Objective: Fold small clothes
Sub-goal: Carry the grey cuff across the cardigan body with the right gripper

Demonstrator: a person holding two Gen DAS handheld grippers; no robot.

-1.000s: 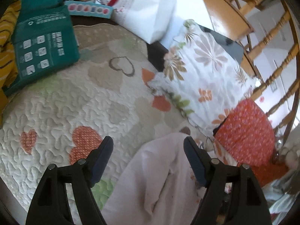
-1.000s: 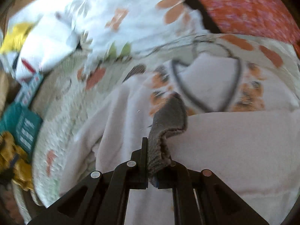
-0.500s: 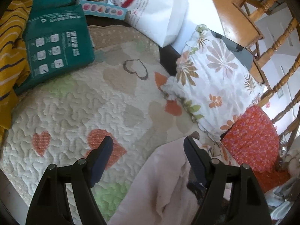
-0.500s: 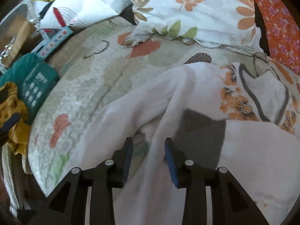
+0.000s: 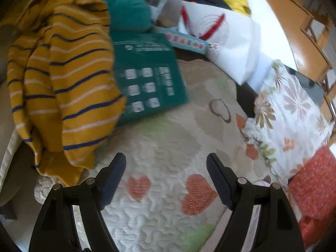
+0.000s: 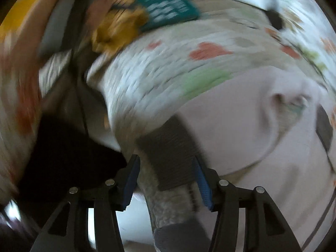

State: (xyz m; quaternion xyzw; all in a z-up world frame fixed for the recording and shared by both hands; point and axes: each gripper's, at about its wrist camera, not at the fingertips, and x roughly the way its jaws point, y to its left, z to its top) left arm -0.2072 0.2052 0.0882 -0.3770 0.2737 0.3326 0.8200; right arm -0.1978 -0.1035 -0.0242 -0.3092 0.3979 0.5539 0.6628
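A pale pink garment (image 6: 241,126) lies spread on the heart-patterned quilt (image 6: 157,73), blurred in the right wrist view. Its grey ribbed cuff (image 6: 168,153) lies between the fingers of my right gripper (image 6: 166,159). The jaws are opening and the blue pads stand off the cuff. My left gripper (image 5: 166,159) hangs open over bare quilt (image 5: 168,138) with nothing between its fingers. A mustard-yellow garment with blue and white stripes (image 5: 69,88) is heaped just to its upper left, also seen as a yellow bundle (image 6: 117,31).
A green printed box (image 5: 147,79) lies behind the striped garment, with a white bag (image 5: 226,48) beyond it. A floral pillow (image 5: 289,121) and a red patterned pillow (image 5: 315,184) bound the right side. The quilt's edge drops off at the left beside something dark (image 6: 63,153).
My right gripper let go of the grey cuff, its jaws parted, and it rolled and swung along the pink garment. My left gripper moved left off the pink garment toward the striped one.
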